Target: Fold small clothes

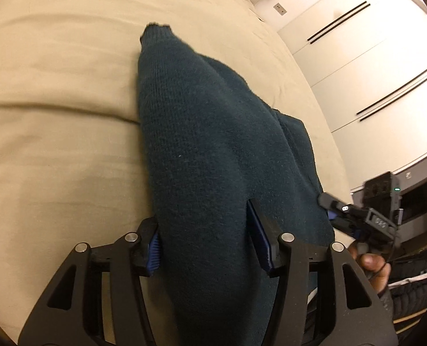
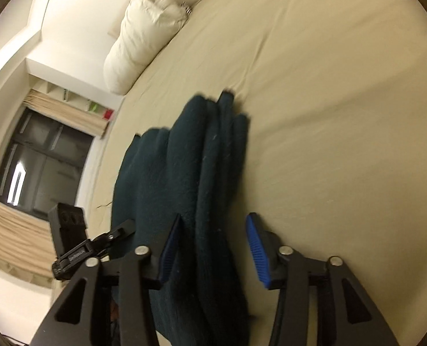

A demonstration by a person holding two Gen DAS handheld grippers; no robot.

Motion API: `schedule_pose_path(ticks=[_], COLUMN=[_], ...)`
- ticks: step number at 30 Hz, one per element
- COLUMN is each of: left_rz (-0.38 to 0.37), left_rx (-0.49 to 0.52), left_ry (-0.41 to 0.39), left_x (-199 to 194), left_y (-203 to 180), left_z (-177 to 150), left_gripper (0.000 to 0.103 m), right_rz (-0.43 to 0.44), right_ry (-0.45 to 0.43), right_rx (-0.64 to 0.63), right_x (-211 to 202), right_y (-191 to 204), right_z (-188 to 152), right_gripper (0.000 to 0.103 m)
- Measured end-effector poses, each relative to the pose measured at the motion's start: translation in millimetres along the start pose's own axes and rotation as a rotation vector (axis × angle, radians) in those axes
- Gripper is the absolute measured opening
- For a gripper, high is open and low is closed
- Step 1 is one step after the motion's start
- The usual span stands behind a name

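Observation:
A dark teal knitted garment [image 1: 202, 144] lies in a long bunched fold on the beige bed sheet [image 1: 55, 115]. My left gripper [image 1: 206, 230] is open, its blue-padded fingers [image 1: 259, 236] straddling the near end of the cloth, which bulges between them. In the right wrist view the same garment [image 2: 184, 178] lies in folds. My right gripper [image 2: 213, 245] is open, with the cloth beside the left pad and a gap to the right pad [image 2: 258, 248]. The right gripper also shows in the left wrist view [image 1: 357, 216], at the cloth's right edge. The left gripper shows in the right wrist view [image 2: 92, 245].
A white rolled duvet [image 2: 144, 40] lies at the head of the bed. White wardrobe doors [image 1: 372, 57] stand beyond the bed's right edge. A dark window [image 2: 40, 167] with a beige blind is on the left. Dark items [image 1: 415, 274] lie on the floor at the right.

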State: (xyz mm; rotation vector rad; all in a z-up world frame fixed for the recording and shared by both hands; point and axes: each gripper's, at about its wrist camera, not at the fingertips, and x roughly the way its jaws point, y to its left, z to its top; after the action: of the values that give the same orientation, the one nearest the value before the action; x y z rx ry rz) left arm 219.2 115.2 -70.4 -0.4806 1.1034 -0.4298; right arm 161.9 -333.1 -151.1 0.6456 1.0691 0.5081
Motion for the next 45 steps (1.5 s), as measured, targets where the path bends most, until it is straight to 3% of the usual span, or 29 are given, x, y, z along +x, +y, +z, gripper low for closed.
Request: schedule_pose_path(ticks=[4, 8, 13, 16, 17, 18, 22, 23, 24, 25, 27, 29, 31, 36, 38, 42, 45], left_rz=[0.128, 0.146, 0.212, 0.279, 0.296, 0.303, 0.327, 0.342, 0.359, 0.376, 0.389, 0.384, 0.379, 0.387, 0.387, 0.388, 0.389], left_rx=[0.035, 0.114, 0.223, 0.248, 0.261, 0.27, 0.302, 0.319, 0.339, 0.357, 0.365, 0.356, 0.349, 0.348, 0.349, 0.349, 0.347], left_ry=[-0.101, -0.19, -0.16, -0.115, -0.114, -0.117, -0.134, -0.141, -0.152, -0.162, -0.169, -0.165, -0.161, -0.161, -0.16, -0.158, -0.16], left_x=[-33, -53, -20, 5, 7, 10, 19, 24, 25, 27, 26, 34, 21, 36, 35, 36, 34], left_y=[-19, -48, -89, -67, -59, -60, -48, -46, -48, -50, -52, -51, -48, -51, -50, -50, -50], left_z=[6, 16, 23, 29, 28, 27, 23, 23, 20, 17, 16, 14, 15, 15, 15, 15, 13], left_gripper=[0.051, 0.051, 0.051, 0.051, 0.051, 0.051, 0.053, 0.053, 0.054, 0.054, 0.054, 0.054, 0.054, 0.054, 0.054, 0.054, 0.054], right_rz=[-0.039, 0.05, 0.134, 0.124, 0.076, 0.064, 0.152, 0.161, 0.158, 0.148, 0.168, 0.137, 0.128, 0.157, 0.083, 0.08, 0.045], right_ry=[-0.091, -0.116, -0.06, -0.022, -0.01, -0.003, -0.035, -0.043, -0.045, -0.049, -0.053, -0.069, -0.085, -0.077, -0.048, -0.057, -0.061], right_rx=[-0.009, -0.098, -0.157, -0.078, -0.054, -0.035, 0.037, 0.041, 0.037, 0.031, 0.052, 0.036, -0.018, -0.108, -0.117, -0.087, -0.117], right_x=[-37, -44, -1, 30, 42, 49, 47, 47, 46, 43, 41, 31, 16, 0, 12, 17, 6], right_y=[13, 60, 93, 75, 63, 52, 19, 12, 8, 4, -3, 3, 17, 46, 40, 29, 32], right_z=[3, 0, 6, 13, 15, 14, 5, 3, 1, -2, -3, -8, -10, -31, -38, -41, -46], right_gripper=[0.052, 0.052, 0.052, 0.052, 0.048, 0.035, 0.017, 0.013, 0.002, 0.0, 0.0, 0.002, 0.015, 0.034, 0.031, 0.013, 0.013])
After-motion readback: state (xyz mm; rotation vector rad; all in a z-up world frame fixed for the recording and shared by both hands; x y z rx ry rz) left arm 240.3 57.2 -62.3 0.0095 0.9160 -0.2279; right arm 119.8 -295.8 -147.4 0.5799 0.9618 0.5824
